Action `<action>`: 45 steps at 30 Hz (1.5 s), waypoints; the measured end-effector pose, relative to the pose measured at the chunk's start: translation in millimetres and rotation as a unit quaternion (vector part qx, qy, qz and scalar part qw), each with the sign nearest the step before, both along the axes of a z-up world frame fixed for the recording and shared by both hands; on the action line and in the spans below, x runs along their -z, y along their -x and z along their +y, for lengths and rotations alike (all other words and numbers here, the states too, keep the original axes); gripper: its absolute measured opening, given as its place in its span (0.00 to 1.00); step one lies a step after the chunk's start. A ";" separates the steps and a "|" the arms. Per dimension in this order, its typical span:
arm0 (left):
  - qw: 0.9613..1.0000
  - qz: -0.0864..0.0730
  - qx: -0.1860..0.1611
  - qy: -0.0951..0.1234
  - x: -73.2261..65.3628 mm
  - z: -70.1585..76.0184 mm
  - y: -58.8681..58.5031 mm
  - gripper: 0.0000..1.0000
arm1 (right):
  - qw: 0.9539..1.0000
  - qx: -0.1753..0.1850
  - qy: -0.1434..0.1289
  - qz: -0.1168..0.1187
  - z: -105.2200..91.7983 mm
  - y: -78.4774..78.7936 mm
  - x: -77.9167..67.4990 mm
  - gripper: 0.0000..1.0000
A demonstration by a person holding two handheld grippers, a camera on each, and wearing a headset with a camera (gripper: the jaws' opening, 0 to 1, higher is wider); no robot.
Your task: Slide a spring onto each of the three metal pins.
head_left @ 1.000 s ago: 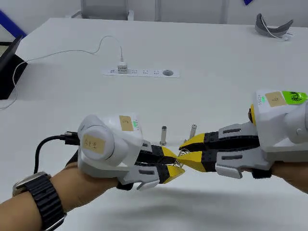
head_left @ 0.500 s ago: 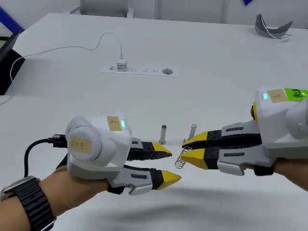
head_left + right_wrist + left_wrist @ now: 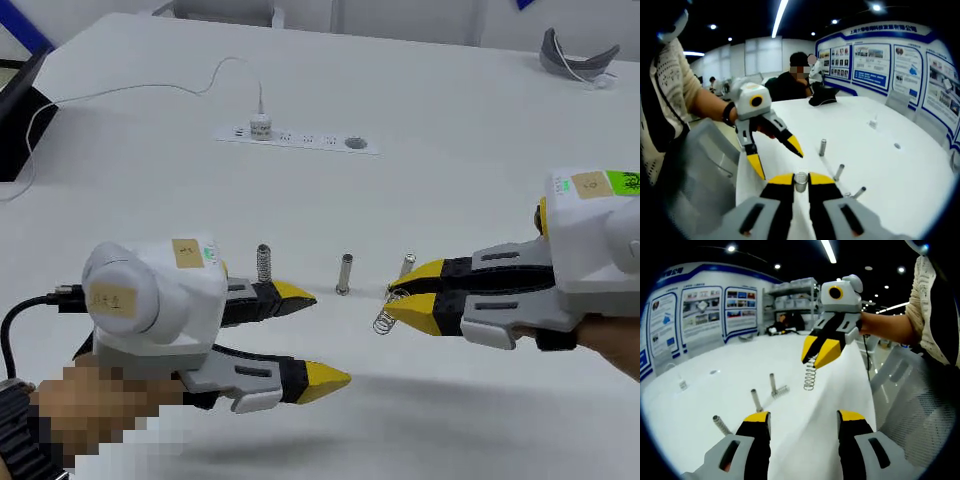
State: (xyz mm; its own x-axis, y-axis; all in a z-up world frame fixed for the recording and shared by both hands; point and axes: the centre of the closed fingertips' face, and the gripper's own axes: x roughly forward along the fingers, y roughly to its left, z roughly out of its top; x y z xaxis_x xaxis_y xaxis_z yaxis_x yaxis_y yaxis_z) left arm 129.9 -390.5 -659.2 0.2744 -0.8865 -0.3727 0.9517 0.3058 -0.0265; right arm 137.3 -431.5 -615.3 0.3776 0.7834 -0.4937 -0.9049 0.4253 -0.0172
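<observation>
Pinching the spring by its top coil, my right gripper has its fingers pressed together. The spring hangs just above the desk, near the right pin. That pin and the middle pin stand bare, while the left pin already wears a spring. My left gripper is empty, fingers spread. I judge one of three done, two left.

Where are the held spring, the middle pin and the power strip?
spring [image 3: 810, 375]: left gripper view, middle coils.
middle pin [image 3: 345, 273]: head view, mid-shaft.
power strip [image 3: 300, 140]: head view, top face.
</observation>
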 end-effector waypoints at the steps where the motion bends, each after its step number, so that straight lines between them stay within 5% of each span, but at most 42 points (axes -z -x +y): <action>1: 1.000 0.001 -0.006 0.003 -0.7 2.5 -0.8 0.55 | 1.000 0.001 0.000 0.000 -0.5 -1.4 -0.1 0.12; 20: 0.997 0.008 -0.069 0.013 -3.3 36.6 1.4 0.69 | 0.999 0.043 0.007 -0.007 -6.5 -44.2 -7.9 0.12; 45: 0.992 0.012 -0.120 0.019 -3.3 58.8 3.3 0.71 | 0.998 0.044 0.036 -0.013 14.8 -93.1 9.6 0.12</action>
